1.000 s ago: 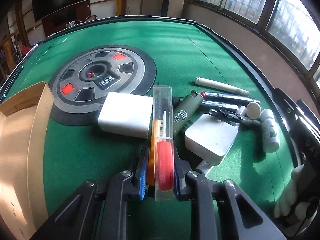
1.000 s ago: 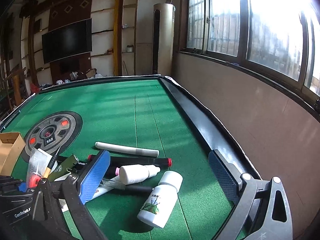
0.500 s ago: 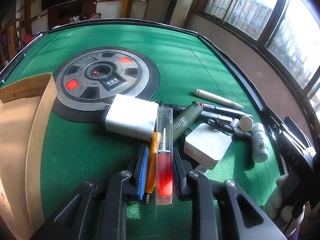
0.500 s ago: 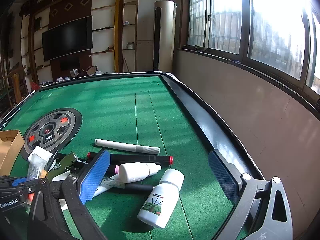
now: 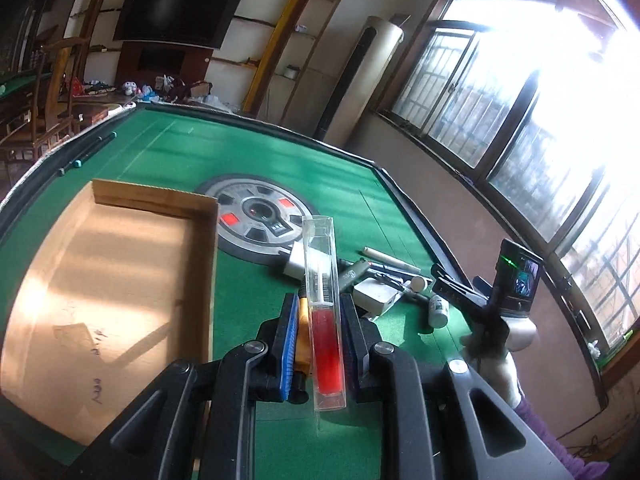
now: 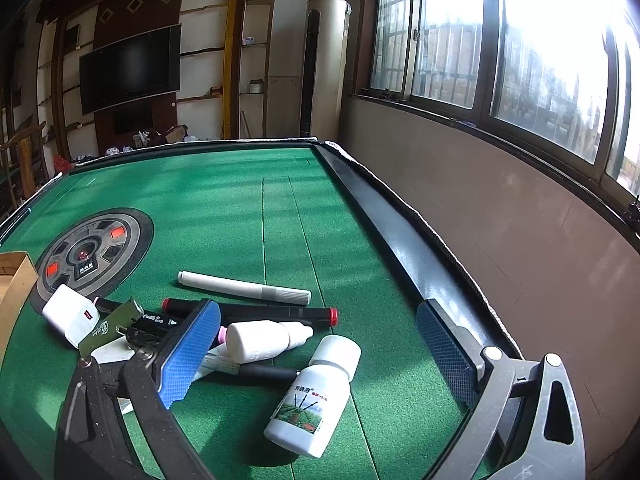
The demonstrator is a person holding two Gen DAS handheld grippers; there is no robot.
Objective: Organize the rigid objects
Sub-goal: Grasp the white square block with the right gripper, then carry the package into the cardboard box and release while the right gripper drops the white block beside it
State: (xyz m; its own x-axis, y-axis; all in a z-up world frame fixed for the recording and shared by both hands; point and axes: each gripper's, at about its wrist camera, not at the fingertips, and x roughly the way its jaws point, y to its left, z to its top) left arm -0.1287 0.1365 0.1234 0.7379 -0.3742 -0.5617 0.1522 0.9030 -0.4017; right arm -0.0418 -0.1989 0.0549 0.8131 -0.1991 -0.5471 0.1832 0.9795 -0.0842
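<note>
While the cardboard box (image 5: 108,280) to the left of the left gripper (image 5: 320,344) is seen empty, a clear syringe case (image 5: 324,312) and an orange pen (image 5: 303,336) are clenched there; chargers, markers and bottles are left under the wide-open right gripper (image 6: 320,344).

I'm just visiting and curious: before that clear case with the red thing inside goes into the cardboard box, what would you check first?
1. Left hand-held gripper shut on clear plastic case with red syringe: ok.
2. Orange pen caught in the same grip: not ok.
3. Open brown cardboard box has room: ok.
4. Case lifted off green felt table: ok.
5. Right hand-held gripper open, holding nothing: ok.
</note>
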